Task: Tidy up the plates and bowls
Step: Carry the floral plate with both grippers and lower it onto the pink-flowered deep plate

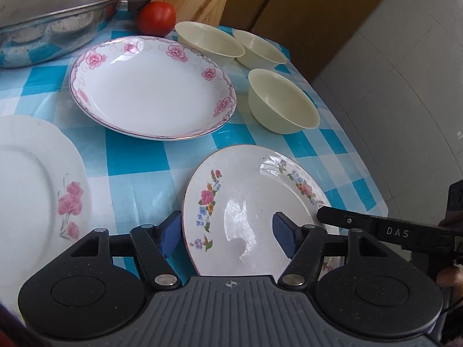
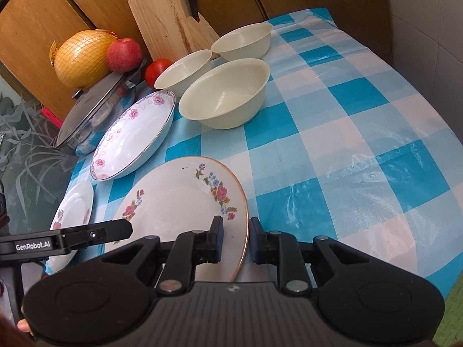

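Observation:
A white plate with many-coloured flowers (image 1: 249, 202) (image 2: 176, 202) is tilted at the near edge of the checked table. My right gripper (image 2: 235, 240) is shut on its gold rim, one pad on each face. My left gripper (image 1: 228, 235) stands open around the opposite rim: one blue pad sits just outside the edge and the other hovers over the plate's face, neither pressing. A deep plate with pink flowers (image 1: 153, 86) (image 2: 136, 136) lies behind. A white plate with a pink flower (image 1: 34, 179) (image 2: 73, 217) lies to the left. Three cream bowls (image 1: 282, 101) (image 2: 225, 92) stand at the back.
A lidded metal pan (image 1: 49, 20) (image 2: 95, 110), a tomato (image 1: 156, 18), an apple (image 2: 124, 55), a netted pomelo (image 2: 81, 57) and a wooden knife block (image 2: 170, 20) crowd the back left. Bare blue-and-white checked cloth (image 2: 361, 133) stretches to the right.

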